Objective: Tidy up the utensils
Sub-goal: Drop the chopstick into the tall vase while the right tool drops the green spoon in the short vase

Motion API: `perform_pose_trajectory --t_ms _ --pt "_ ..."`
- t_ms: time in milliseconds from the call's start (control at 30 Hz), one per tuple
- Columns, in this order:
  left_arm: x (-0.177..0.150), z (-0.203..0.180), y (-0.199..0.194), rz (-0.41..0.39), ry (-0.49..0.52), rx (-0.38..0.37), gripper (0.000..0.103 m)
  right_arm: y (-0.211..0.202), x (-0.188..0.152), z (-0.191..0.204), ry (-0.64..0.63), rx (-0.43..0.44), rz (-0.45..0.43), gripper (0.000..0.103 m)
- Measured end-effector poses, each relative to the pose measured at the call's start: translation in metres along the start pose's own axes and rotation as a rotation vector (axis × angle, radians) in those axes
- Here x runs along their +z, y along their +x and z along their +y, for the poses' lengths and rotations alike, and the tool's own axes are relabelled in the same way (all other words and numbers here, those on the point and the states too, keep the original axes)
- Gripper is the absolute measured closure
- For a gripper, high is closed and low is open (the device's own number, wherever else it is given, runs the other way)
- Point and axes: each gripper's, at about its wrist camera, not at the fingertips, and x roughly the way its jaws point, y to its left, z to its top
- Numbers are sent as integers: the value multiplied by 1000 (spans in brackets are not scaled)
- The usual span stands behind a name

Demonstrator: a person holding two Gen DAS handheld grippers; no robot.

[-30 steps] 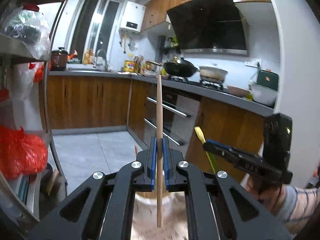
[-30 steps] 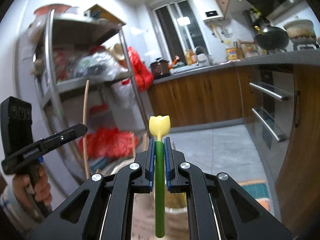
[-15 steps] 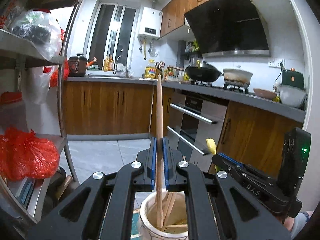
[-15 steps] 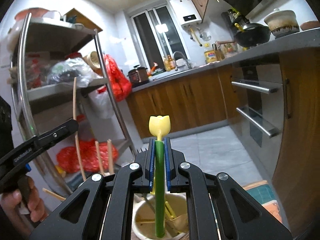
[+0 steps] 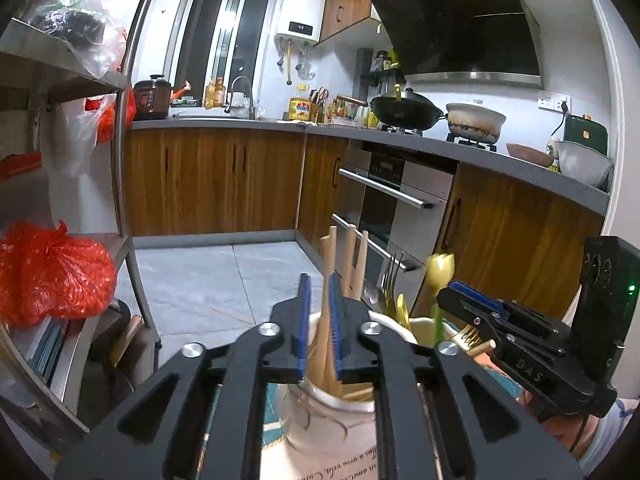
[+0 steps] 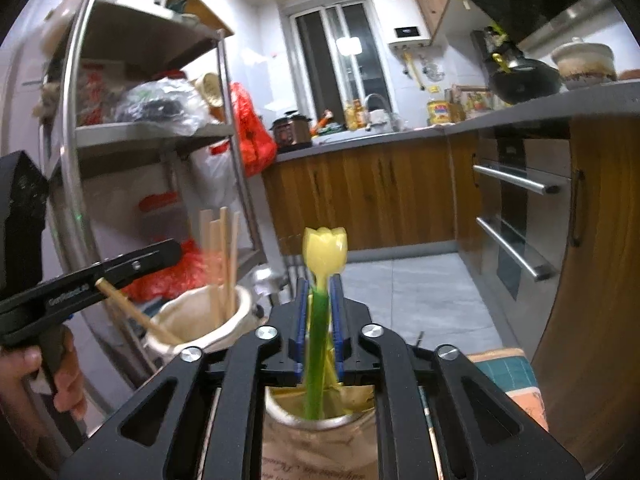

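Observation:
My left gripper hangs over a white ceramic holder. Its jaws are opening, and a wooden chopstick stands loose between the blue pads, its lower end inside the holder among other chopsticks. My right gripper is over a second holder. Its jaws are opening too, with small gaps beside the green stem of a yellow tulip-topped utensil that reaches down into that holder. The left wrist view also shows the right gripper, the tulip utensil and forks.
A metal shelf rack with bags stands to the left, a red bag on its lower shelf. Wooden cabinets and an oven run along the far side. A hand holds the left gripper beside the chopstick holder.
Both grippers sank toward the holders. Both pairs of jaws went from shut to slightly apart. The chopstick slid down between the left pads into its holder.

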Motion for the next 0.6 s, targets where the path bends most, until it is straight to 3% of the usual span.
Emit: perform_pose_trajectory --t_ms 67,233,367,467,533,600 --pt "-1 -1 -5 -7 -4 7 70 -5 1 6 -22 5 2 75" --pt "-3 -3 -25 -20 -3 10 64 -23 4 12 -32 9 -19 59" --pt "-8 -7 -45 -28 19 26 47 -49 9 9 -29 6 -39 47" --pt "-16 -11 -60 -22 29 33 34 -65 9 5 -30 8 -34 33" --pt "-24 -14 -69 -18 32 35 26 -77 7 3 -31 7 -19 18" --pt "-34 -17 -78 -19 39 48 14 -85 2 1 -39 10 3 11"
